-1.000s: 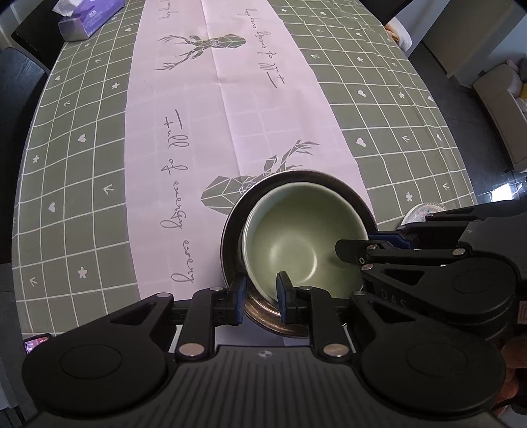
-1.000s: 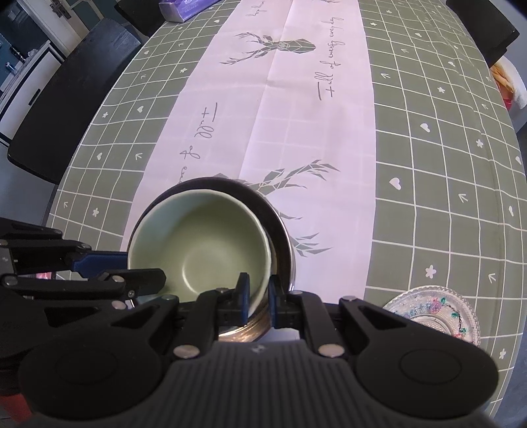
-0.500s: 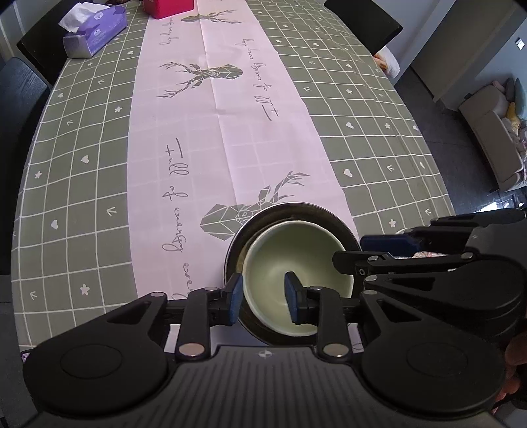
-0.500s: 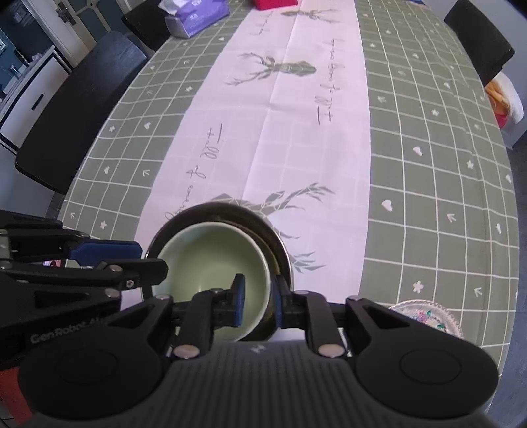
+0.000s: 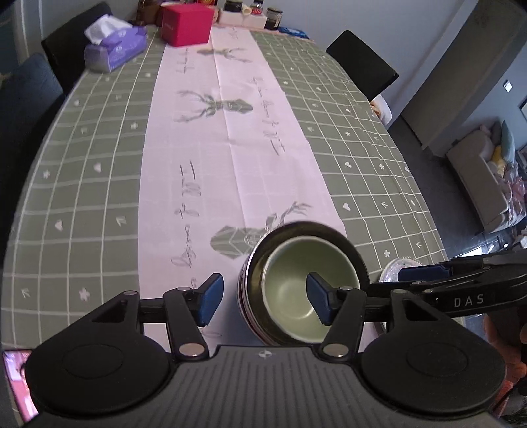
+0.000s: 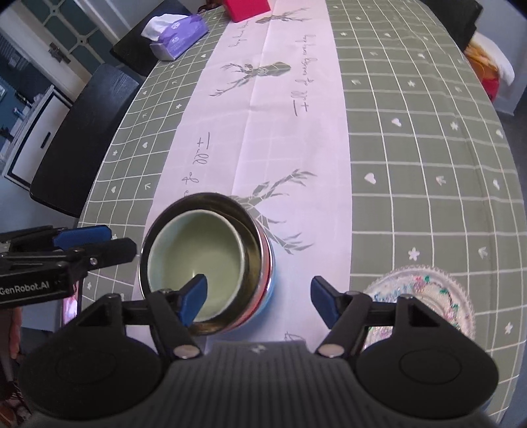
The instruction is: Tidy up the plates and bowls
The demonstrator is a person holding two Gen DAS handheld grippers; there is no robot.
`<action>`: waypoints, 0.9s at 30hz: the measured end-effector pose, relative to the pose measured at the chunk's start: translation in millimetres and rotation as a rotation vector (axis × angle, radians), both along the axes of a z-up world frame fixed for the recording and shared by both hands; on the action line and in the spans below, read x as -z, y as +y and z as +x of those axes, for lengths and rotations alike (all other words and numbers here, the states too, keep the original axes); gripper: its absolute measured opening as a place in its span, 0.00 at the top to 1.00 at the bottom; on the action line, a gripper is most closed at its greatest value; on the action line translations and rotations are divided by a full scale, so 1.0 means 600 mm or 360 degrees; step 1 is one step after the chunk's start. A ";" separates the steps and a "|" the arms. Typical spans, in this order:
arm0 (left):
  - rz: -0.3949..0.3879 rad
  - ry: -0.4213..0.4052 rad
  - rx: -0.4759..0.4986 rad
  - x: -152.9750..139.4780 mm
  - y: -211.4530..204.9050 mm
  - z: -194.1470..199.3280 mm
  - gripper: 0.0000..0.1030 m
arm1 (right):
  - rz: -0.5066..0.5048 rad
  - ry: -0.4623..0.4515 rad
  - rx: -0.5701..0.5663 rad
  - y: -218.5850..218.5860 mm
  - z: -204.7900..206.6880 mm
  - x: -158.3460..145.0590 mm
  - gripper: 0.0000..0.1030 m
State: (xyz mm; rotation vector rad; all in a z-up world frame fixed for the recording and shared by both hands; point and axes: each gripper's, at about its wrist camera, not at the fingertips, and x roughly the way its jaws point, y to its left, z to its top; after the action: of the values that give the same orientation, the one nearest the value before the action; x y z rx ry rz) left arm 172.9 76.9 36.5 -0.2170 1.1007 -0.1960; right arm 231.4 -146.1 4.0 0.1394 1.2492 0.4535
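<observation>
A pale green bowl (image 5: 306,283) (image 6: 197,253) sits nested inside a dark metal bowl (image 5: 246,296) (image 6: 260,250) on the pink runner near the table's front edge. My left gripper (image 5: 263,296) hovers over the stack's left side with its jaws opening. One pad hangs above the green bowl and the other outside the metal wall, and neither presses. My right gripper (image 6: 258,294) stands the same way over the right side, its jaws opening with no grip. Each gripper's fingers show side-on in the other's view (image 5: 425,272) (image 6: 82,237).
A patterned glass plate (image 6: 425,296) (image 5: 397,265) lies right of the bowls. A purple tissue box (image 5: 115,49), a red box (image 5: 187,24) and jars (image 5: 253,8) stand at the far end. Dark chairs (image 6: 82,138) (image 5: 362,62) flank the table.
Both grippers were shut on the green bowl's rim. Now their jaws have spread wide and both have drawn back and up. The green bowl stays in the metal bowl.
</observation>
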 end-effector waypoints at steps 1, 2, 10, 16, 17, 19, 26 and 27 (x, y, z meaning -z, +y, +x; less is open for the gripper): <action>-0.0030 0.0013 -0.0022 0.007 0.005 -0.002 0.34 | 0.0011 0.0012 0.0012 -0.003 -0.001 0.005 0.31; -0.0058 0.0020 -0.0053 0.013 0.009 -0.003 0.34 | 0.0030 0.0033 0.0030 -0.008 0.000 0.013 0.30; -0.0388 0.0067 -0.0280 0.077 0.049 -0.011 0.33 | 0.0229 0.0155 0.0168 -0.025 0.007 0.065 0.25; -0.0519 0.0042 -0.0385 0.123 0.064 -0.019 0.31 | 0.0362 0.0141 0.0217 -0.018 0.003 0.089 0.25; -0.0529 0.0047 -0.0394 0.129 0.065 -0.019 0.31 | 0.0380 0.0121 0.0224 -0.016 0.002 0.092 0.24; -0.0503 0.0073 -0.0381 0.138 0.063 -0.019 0.31 | 0.0409 0.0128 0.0215 -0.009 0.000 0.104 0.24; -0.0476 0.0049 -0.0322 0.149 0.053 -0.023 0.26 | 0.0401 0.0188 0.0177 0.002 -0.001 0.133 0.24; -0.0470 0.0038 -0.0320 0.150 0.050 -0.024 0.26 | 0.0401 0.0190 0.0177 0.000 0.000 0.134 0.24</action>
State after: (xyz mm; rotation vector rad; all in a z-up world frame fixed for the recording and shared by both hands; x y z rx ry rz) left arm 158.6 107.2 -53.7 -0.5923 1.0638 -0.1757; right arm 231.3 -145.8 -76.3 0.4535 1.2904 0.5107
